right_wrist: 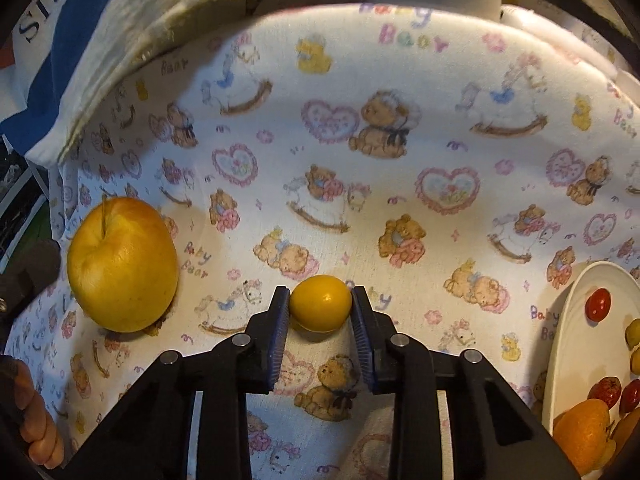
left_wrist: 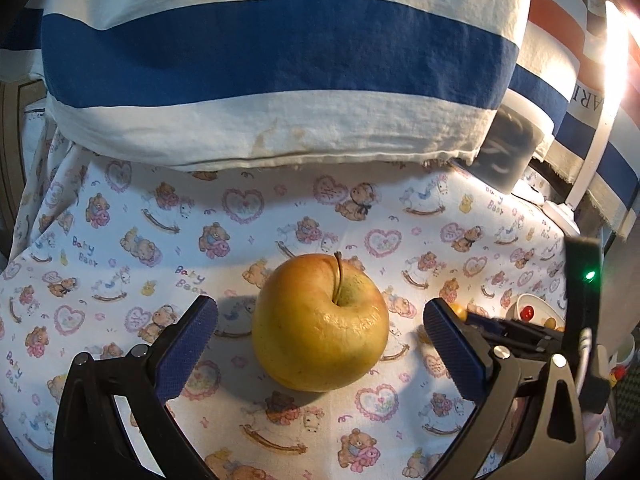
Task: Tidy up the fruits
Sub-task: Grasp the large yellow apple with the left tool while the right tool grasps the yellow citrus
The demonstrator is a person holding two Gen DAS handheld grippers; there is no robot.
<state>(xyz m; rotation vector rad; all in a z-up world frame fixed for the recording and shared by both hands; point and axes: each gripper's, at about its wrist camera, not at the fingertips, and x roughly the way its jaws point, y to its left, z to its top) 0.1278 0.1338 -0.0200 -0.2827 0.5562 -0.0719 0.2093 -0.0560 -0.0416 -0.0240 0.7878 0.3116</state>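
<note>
A small yellow fruit [right_wrist: 321,303], likely light, smooth and slippery, is sitting pinched at its sides by the right gripper [right_wrist: 321,305], the apple [right_wrist: 122,264] lying at nine o'clock between the left gripper's [left_wrist: 320,340] spread jaws.

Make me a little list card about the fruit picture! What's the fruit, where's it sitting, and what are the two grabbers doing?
big fruit: yellow apple, stem up, on the teddy-bear cloth
small fruit: little yellow fruit, on the same cloth
left gripper: open, apple between its fingers, not touching
right gripper: shut on the little yellow fruit
plate: white, at the right, holding small red and yellow fruits and an orange one
</note>
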